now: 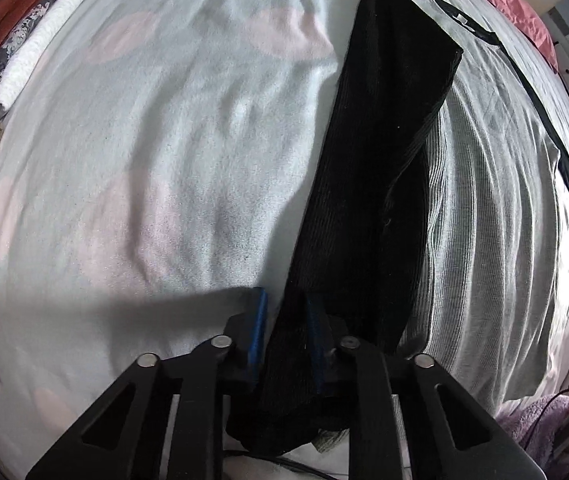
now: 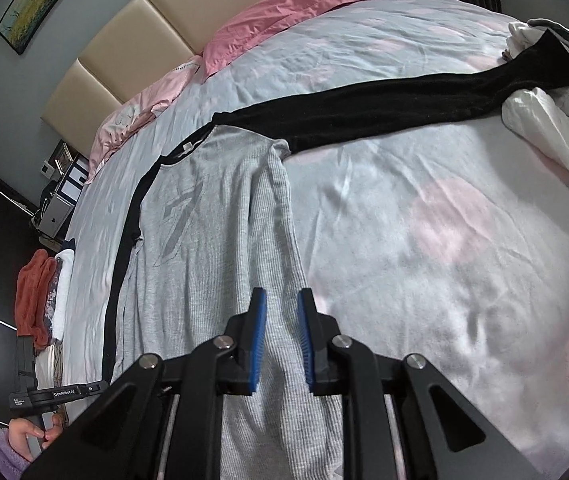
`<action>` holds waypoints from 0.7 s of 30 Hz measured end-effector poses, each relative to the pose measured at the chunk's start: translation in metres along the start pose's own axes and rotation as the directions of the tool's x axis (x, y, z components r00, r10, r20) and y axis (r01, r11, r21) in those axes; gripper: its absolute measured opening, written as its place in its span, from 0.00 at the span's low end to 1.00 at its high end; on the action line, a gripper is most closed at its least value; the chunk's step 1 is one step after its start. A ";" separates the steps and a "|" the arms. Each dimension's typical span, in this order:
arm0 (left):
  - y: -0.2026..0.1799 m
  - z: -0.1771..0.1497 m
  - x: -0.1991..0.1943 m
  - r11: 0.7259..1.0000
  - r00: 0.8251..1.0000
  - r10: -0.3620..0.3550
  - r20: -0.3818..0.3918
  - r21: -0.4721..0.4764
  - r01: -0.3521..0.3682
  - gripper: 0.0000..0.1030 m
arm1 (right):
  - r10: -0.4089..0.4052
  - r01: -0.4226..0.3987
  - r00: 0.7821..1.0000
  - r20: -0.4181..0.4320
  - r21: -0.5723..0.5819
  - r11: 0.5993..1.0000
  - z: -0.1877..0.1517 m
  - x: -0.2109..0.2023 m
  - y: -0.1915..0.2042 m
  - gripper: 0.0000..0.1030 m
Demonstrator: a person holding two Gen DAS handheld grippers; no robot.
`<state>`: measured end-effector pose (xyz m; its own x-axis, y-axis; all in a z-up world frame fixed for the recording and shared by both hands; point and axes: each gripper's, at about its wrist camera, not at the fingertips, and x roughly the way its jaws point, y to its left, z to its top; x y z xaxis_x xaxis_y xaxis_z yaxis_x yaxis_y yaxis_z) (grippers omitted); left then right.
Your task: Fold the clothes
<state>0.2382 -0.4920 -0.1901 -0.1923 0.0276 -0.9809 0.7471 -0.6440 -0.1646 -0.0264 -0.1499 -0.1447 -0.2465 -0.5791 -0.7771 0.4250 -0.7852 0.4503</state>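
Note:
A grey ribbed shirt (image 2: 212,220) with black sleeves lies flat on the pale bed sheet (image 2: 424,220). One black sleeve (image 2: 384,108) stretches out to the right across the sheet. In the left wrist view the other black sleeve (image 1: 384,160) lies doubled along the grey body (image 1: 484,220), and its end runs between my left gripper's (image 1: 286,320) blue pads, which are shut on it. My right gripper (image 2: 282,336) hovers over the shirt's lower right edge, open, with only flat grey cloth showing under the gap.
Folded clothes (image 2: 44,296) are stacked at the bed's left edge, also seen as a folded stack (image 1: 12,40). Loose white and grey garments (image 2: 556,120) are heaped at the right. Pink pillows (image 2: 284,8) lie against the padded headboard (image 2: 156,32). A hand (image 2: 32,436) shows at lower left.

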 end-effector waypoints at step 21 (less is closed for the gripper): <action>0.048 0.062 -0.103 0.989 0.908 0.105 0.406 -0.142 -0.051 0.03 | 0.071 -0.071 0.997 -0.017 0.021 0.997 0.009 0.018 -0.003 0.16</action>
<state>0.2549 -0.5732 -0.0905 -0.3544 -0.3525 -0.8661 0.8386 -0.5297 -0.1275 -0.0405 -0.1601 -0.1561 -0.2006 -0.6297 -0.7505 0.4228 -0.7467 0.5135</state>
